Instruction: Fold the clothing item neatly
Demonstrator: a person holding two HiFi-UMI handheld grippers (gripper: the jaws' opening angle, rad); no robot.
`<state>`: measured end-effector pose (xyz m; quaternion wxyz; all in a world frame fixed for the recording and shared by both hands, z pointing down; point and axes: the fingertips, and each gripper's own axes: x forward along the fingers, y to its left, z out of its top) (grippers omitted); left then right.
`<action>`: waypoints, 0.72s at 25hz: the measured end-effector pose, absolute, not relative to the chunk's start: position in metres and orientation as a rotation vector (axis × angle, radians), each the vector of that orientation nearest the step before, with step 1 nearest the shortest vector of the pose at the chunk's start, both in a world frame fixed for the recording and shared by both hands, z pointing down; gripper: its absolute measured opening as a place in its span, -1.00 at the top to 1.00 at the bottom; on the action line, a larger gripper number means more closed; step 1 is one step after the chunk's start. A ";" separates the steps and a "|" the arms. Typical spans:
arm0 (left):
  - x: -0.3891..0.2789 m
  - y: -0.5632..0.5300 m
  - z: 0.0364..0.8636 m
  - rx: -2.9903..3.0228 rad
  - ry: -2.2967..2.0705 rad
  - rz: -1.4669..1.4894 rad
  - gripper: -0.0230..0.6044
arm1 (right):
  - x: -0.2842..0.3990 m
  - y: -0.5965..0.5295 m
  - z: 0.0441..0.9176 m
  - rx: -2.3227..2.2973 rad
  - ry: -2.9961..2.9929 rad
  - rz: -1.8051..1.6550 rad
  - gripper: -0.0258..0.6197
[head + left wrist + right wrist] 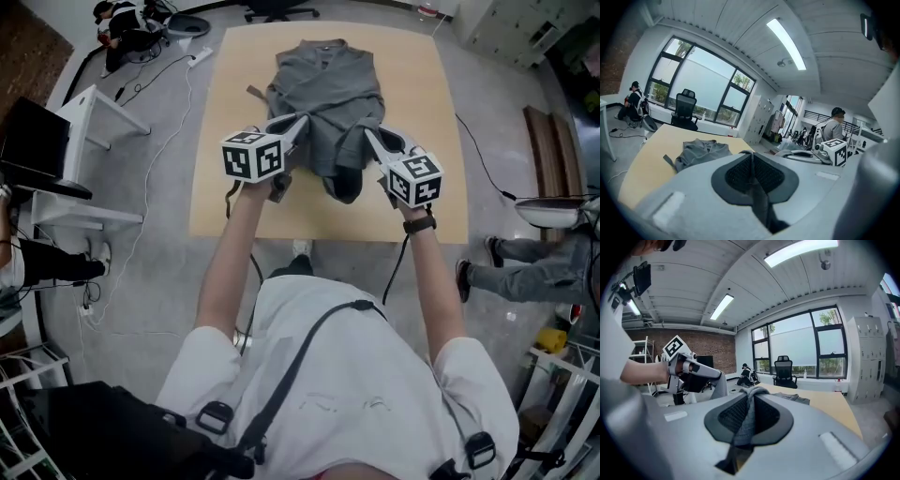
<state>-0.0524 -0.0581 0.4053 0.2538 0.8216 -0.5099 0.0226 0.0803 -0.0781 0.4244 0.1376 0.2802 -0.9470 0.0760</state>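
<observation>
- The left gripper [751, 159] is pinching a fold of the grey garment [328, 89]. Its jaws are pressing together on the cloth, and a strip of fabric is running down between the dark pads.
- The right gripper [751, 394] is gripping the same garment. Its jaws are closed on a grey bunch that is poking up over the tips and trailing down below them.
- Both grippers are holding the garment's near edge up off the wooden table [225, 169], and the cloth is sagging in the gap between them.
- A darker part of the fabric is hanging just beside the right gripper.
- Ahead of both grippers the rest of the garment is lying crumpled on the table, with its collar end farthest from them.
- The two grippers are sitting side by side, near each other, and each is showing in the other's view.
- An office chair [783, 371] is standing beyond the table's far end, straight ahead of the right gripper.
- A person [633, 101] is sitting on the floor far off to the left of the left gripper.
</observation>
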 end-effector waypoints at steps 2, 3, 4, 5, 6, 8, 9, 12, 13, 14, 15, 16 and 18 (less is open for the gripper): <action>-0.069 -0.088 0.403 2.239 -1.365 0.058 0.89 | 0.067 -0.108 0.422 0.843 -2.723 0.236 0.83; -0.078 -0.103 0.401 2.243 -1.355 0.056 0.89 | 0.060 -0.122 0.421 0.855 -2.711 0.238 0.83; -0.085 -0.119 0.399 2.248 -1.348 0.056 0.89 | 0.054 -0.138 0.419 0.866 -2.698 0.235 0.82; -0.093 -0.135 0.397 2.252 -1.345 0.058 0.89 | 0.048 -0.153 0.417 0.876 -2.686 0.230 0.83; -0.099 -0.151 0.396 2.252 -1.344 0.059 0.89 | 0.043 -0.168 0.415 0.887 -2.675 0.226 0.83; -0.111 -0.181 0.396 2.237 -1.343 0.056 0.89 | 0.037 -0.198 0.413 0.913 -2.654 0.225 0.82; -0.117 -0.195 0.396 2.226 -1.344 0.052 0.89 | 0.035 -0.212 0.413 0.925 -2.643 0.225 0.83; -0.135 -0.236 0.404 2.192 -1.347 0.040 0.89 | 0.027 -0.258 0.424 0.937 -2.601 0.231 0.82; -0.142 -0.250 0.408 2.179 -1.352 0.041 0.89 | 0.024 -0.273 0.429 0.933 -2.588 0.237 0.82; -0.148 -0.264 0.413 2.167 -1.363 0.046 0.89 | 0.022 -0.288 0.435 0.927 -2.578 0.245 0.82; -0.155 -0.278 0.418 2.154 -1.378 0.053 0.89 | 0.021 -0.304 0.441 0.923 -2.570 0.256 0.82; -0.161 -0.293 0.423 2.140 -1.393 0.057 0.89 | 0.020 -0.321 0.447 0.921 -2.563 0.270 0.83; -0.175 -0.325 0.433 2.105 -1.425 0.049 0.89 | 0.017 -0.358 0.458 0.919 -2.549 0.298 0.82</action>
